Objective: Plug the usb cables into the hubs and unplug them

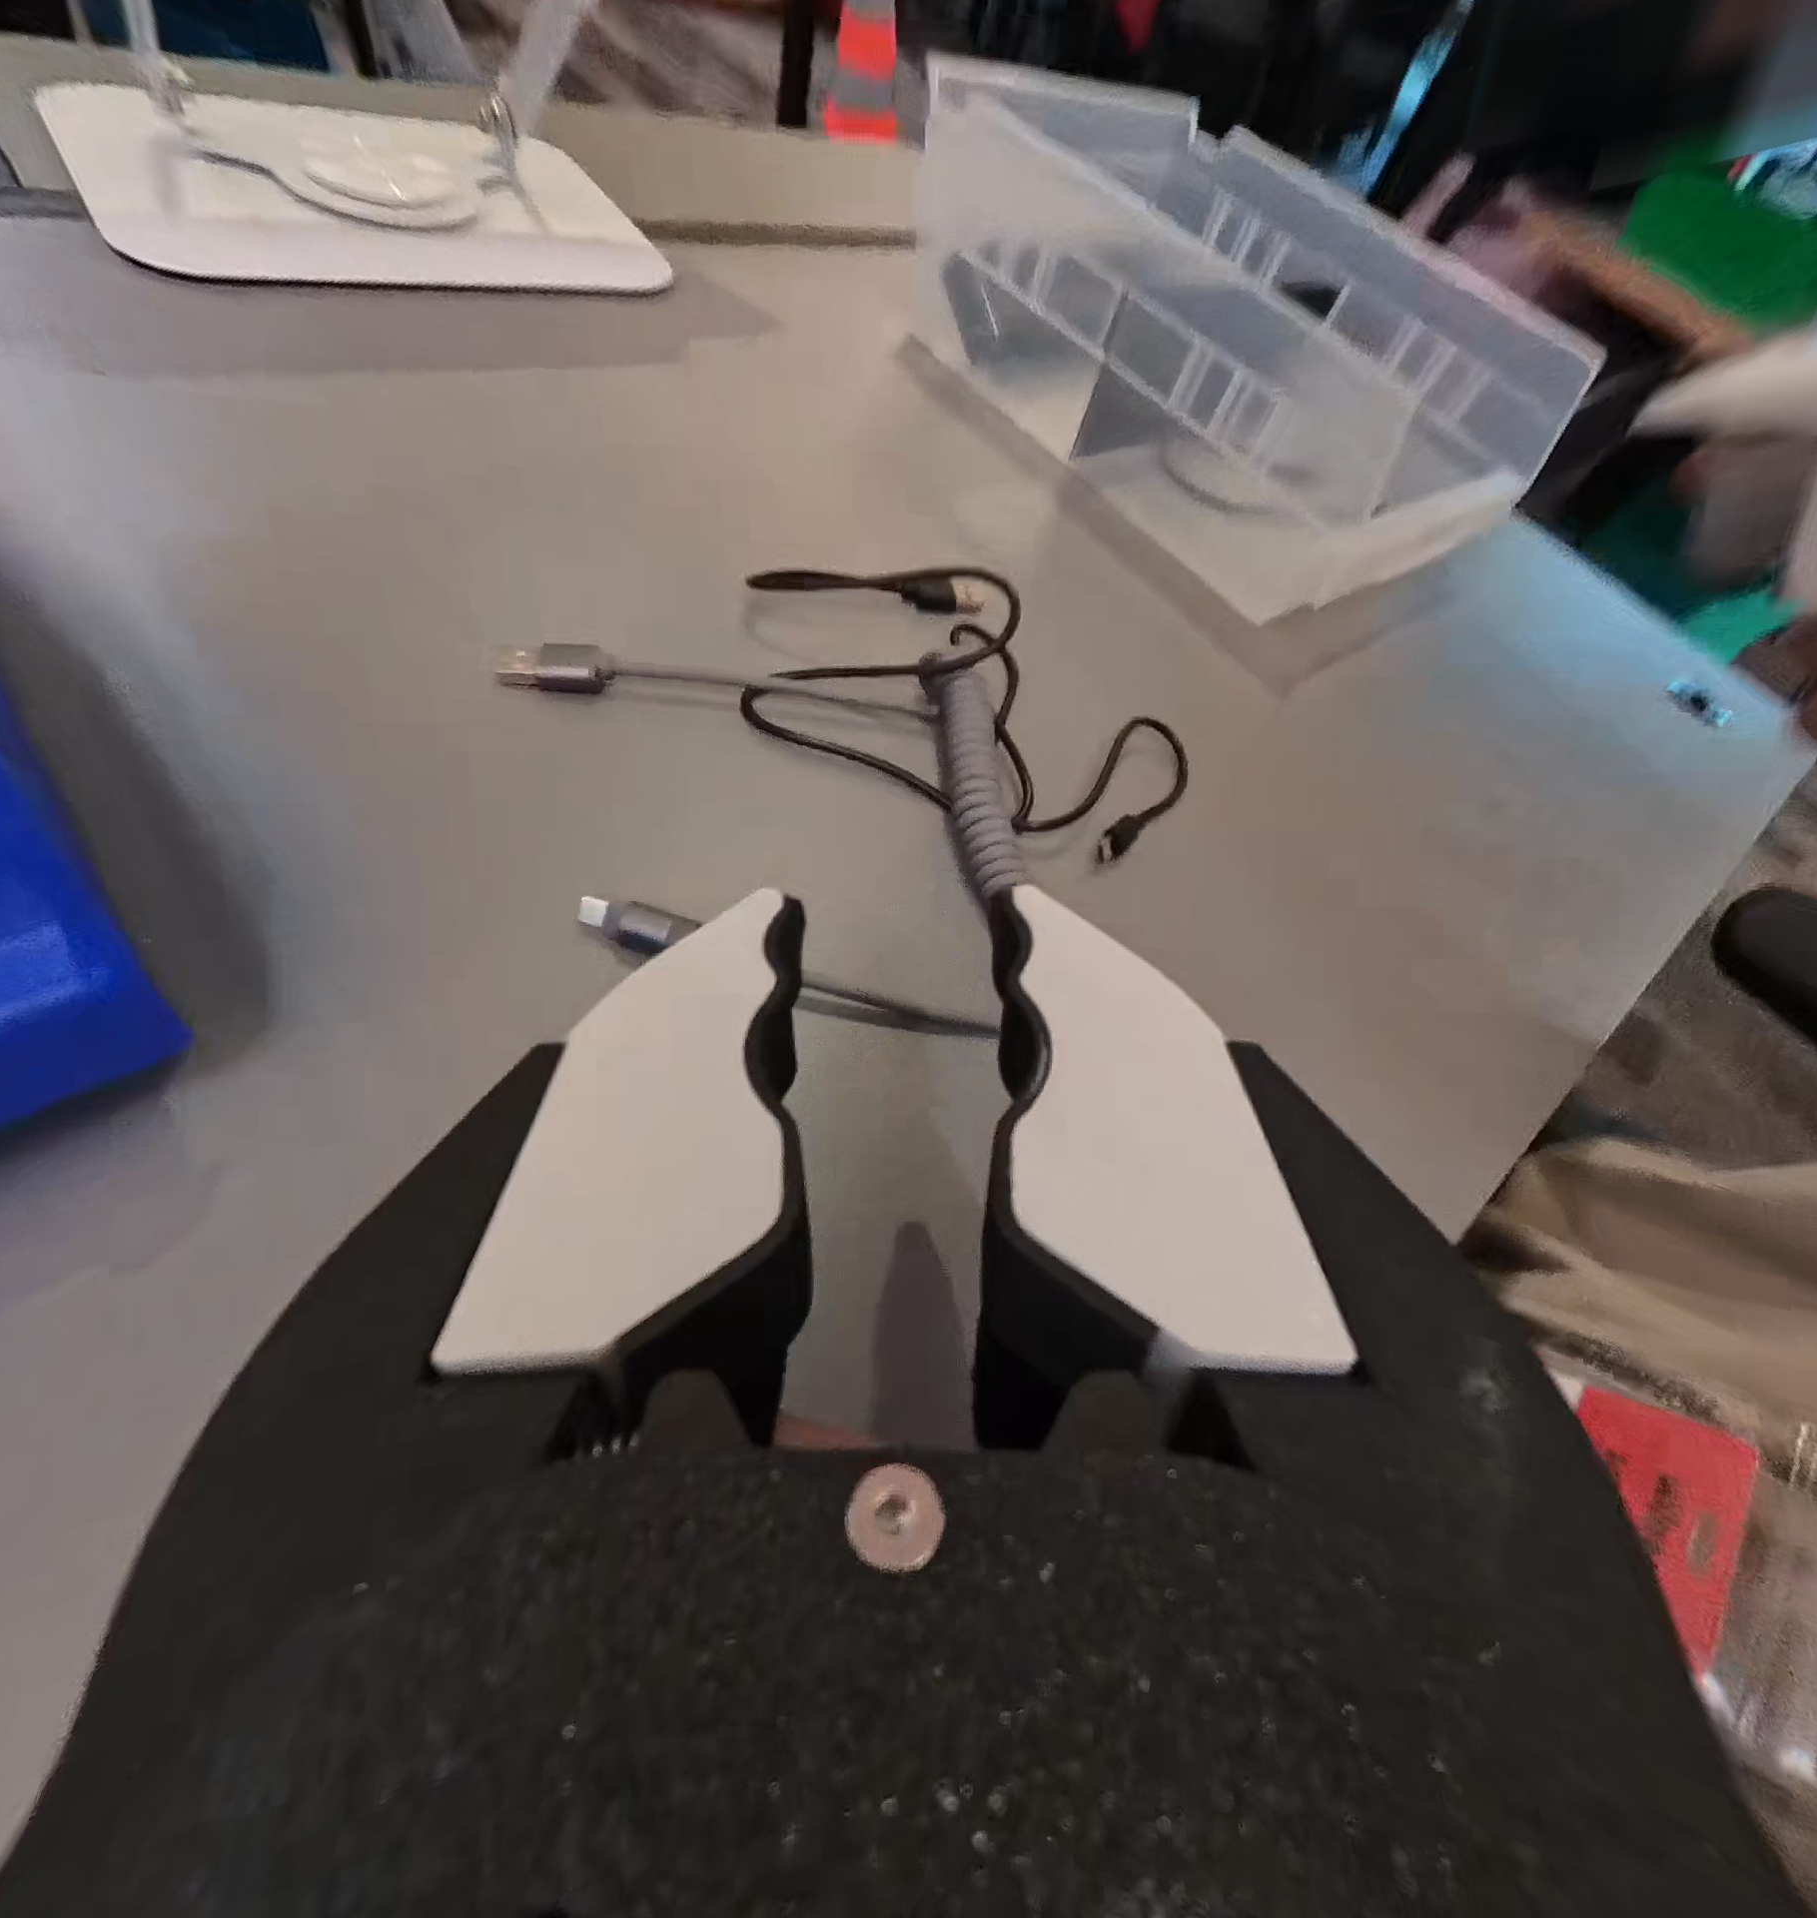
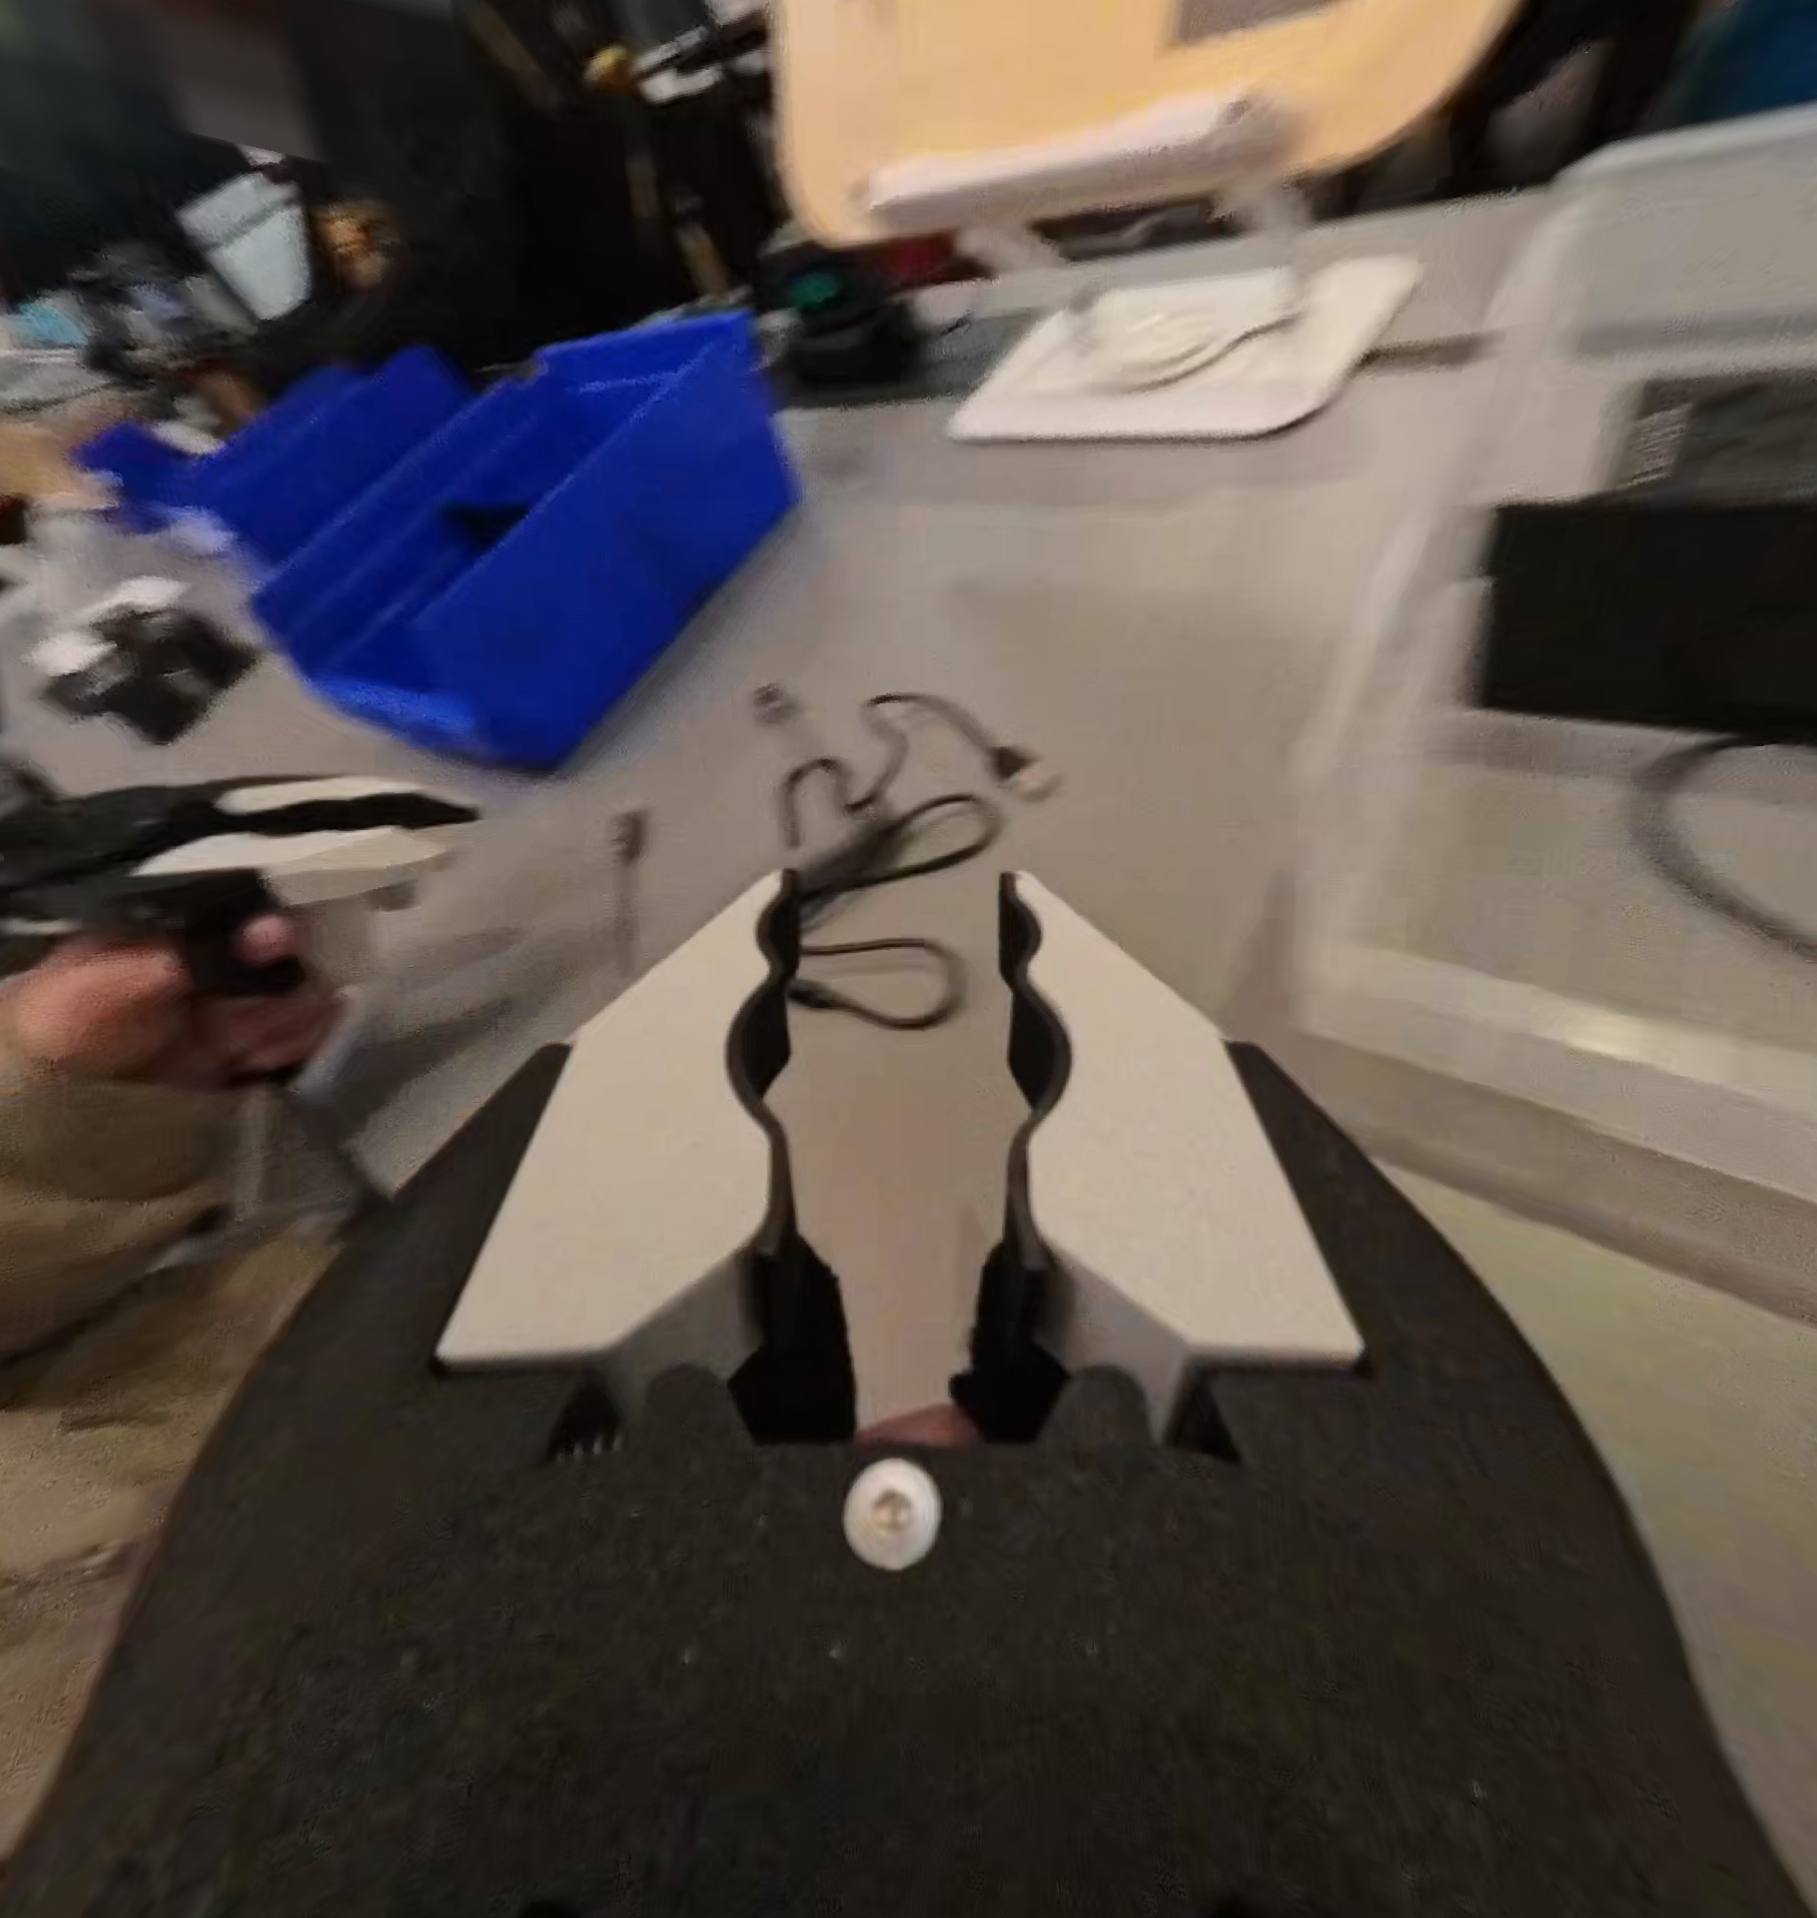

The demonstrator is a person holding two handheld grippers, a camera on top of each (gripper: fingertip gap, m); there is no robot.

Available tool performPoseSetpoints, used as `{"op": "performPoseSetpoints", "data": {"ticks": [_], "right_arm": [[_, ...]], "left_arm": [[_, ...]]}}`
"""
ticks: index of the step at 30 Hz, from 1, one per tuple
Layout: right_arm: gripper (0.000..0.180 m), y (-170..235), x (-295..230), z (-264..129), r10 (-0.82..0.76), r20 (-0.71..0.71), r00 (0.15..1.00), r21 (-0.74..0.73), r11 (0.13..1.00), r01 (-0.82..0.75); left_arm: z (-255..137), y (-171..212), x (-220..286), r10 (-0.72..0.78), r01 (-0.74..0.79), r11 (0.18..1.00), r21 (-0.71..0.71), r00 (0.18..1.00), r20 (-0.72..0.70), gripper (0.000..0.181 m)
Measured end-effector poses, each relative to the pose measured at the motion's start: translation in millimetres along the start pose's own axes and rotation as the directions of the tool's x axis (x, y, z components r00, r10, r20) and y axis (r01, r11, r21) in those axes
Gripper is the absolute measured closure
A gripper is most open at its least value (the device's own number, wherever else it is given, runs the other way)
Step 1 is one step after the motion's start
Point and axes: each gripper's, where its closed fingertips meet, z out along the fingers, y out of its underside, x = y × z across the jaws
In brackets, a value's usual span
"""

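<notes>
Neither cable is plugged in yet, and no hub can be made out in either view, so by these pictures the whole task lies ahead. The left claw (image 1: 899, 913) stands apart and empty above the pale grey worktop (image 1: 364, 623). At its 12 o'clock lie the two loose cables, tangled together: a grey coiled cable with metal-sleeved plugs (image 1: 971, 778) and a thin black cable (image 1: 1080, 789). One grey plug (image 1: 556, 666) points off at 10 o'clock; another (image 1: 624, 924) lies just beside the left fingertip. The right claw (image 2: 899, 893) is also apart and holds nothing, with the black cable's loops (image 2: 883, 830) at its 12 o'clock.

Open room is fair around the cables. A blue plastic bin (image 2: 541, 540) bounds the worktop at 10 o'clock in the right wrist view, and a clear plastic compartment box (image 1: 1246, 343) sits at 1 o'clock in the left wrist view. The worktop's edge (image 1: 1610, 934) runs close at 3 o'clock there. The left claw shows at 9 o'clock in the right view, well apart.
</notes>
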Motion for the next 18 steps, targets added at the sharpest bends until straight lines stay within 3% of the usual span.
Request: {"op": "performPoseSetpoints", "data": {"ticks": [2, 5, 9, 10, 11, 12, 13, 16, 18], "right_arm": [[0.134, 32, -36, 53, 0.008, 0.124, 0.992, -0.145, 0.989, 0.01], [0.128, 63, -29, 114, -0.187, 0.08, 0.979, -0.318, 0.926, 0.203], [0.129, 52, -12, 155, -0.183, 0.043, 0.982, -0.345, 0.92, 0.186], [0.132, 50, -6, 163, -0.162, 0.032, 0.986, -0.363, 0.918, 0.163], [0.149, 51, -1, 169, -0.153, 0.031, 0.988, -0.396, 0.905, 0.152], [0.17, 47, -1, 173, -0.13, 0.043, 0.991, -0.399, 0.907, 0.136], [0.178, 38, 0, 174, -0.12, 0.041, 0.992, -0.38, 0.916, 0.126], [0.177, -9, -23, 171, -0.152, 0.129, 0.98, -0.279, 0.943, 0.182], [0.177, -50, -36, 160, -0.263, 0.124, 0.957, -0.201, 0.937, 0.284]], "left_arm": [[-1, -2, 1, -0.011, 0.012, 1.0, 0.023, 0.999, -0.031, 0.146], [0, -8, -5, 0.063, -0.062, 0.998, 0.027, 0.997, -0.032, 0.146], [-2, 0, -5, 0.057, -0.057, 0.998, -0.003, 0.997, -0.053, 0.147], [-4, 3, -4, 0.044, -0.045, 0.999, -0.007, 0.997, -0.06, 0.147], [-6, 6, -3, 0.032, -0.033, 0.999, -0.015, 0.997, -0.064, 0.147], [-8, 7, -3, 0.024, -0.025, 1.0, -0.017, 0.998, -0.06, 0.147], [-10, 7, -4, 0.018, -0.019, 1.0, -0.011, 0.999, -0.05, 0.148], [-14, 7, -9, 0.006, -0.006, 1.0, -0.005, 0.999, -0.032, 0.149], [-16, 9, -13, -0.02, 0.019, 1.0, -0.012, 0.999, -0.029, 0.149]]}}
